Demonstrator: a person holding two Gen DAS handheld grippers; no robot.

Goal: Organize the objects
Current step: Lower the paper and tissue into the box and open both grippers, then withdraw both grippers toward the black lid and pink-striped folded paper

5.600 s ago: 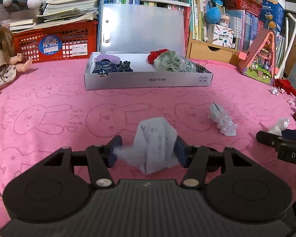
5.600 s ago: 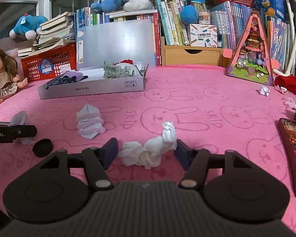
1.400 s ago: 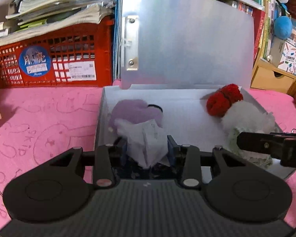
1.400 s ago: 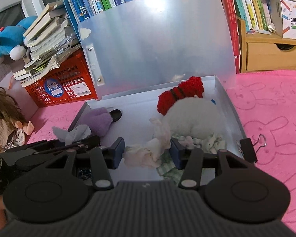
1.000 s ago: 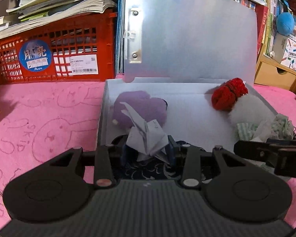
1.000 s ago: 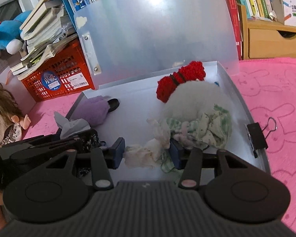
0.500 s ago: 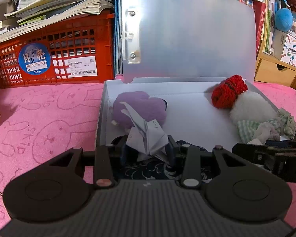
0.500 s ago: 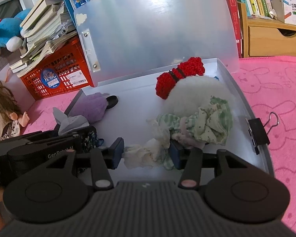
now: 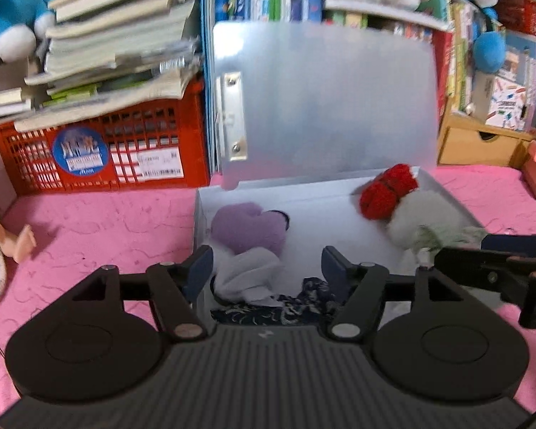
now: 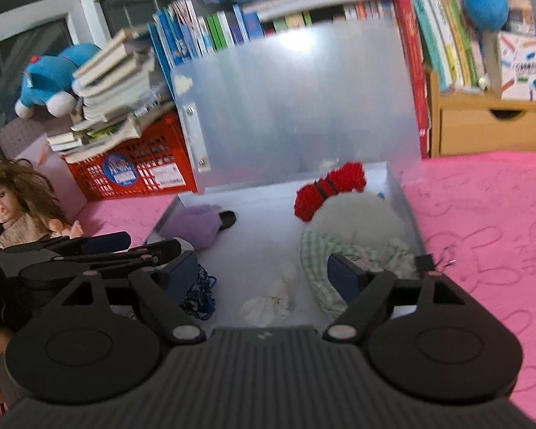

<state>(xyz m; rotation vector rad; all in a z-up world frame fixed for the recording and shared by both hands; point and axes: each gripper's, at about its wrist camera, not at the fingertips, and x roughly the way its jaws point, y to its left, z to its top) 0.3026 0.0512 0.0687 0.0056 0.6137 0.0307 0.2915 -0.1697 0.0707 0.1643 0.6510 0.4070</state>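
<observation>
An open grey plastic box [image 9: 325, 214] with its lid [image 9: 325, 103] up stands on the pink cloth. My left gripper [image 9: 266, 268] hovers over its near left corner, jaws opening; the crumpled paper [image 9: 246, 277] lies loose between them on a dark patterned cloth [image 9: 268, 312], in front of a purple soft thing [image 9: 248, 227]. My right gripper [image 10: 264, 271] is over the box's [image 10: 264, 214] near middle, jaws opening; the white tissue wad [image 10: 269, 300] lies free on the floor below. A red yarn ball [image 10: 328, 189], white fluff [image 10: 357, 220] and green checked cloth [image 10: 321, 261] fill the right side.
A red crate [image 9: 100, 150] stacked with books stands left of the box, a wooden drawer unit [image 10: 493, 128] to its right, and bookshelves with plush toys behind. A doll [image 10: 14, 211] sits at the far left. A black binder clip [image 10: 432, 259] lies by the box's right wall.
Both grippers have opened and lifted back from the box. The paper dropped from the left one onto the dark cloth; the tissue wad fell from the right one onto the box floor.
</observation>
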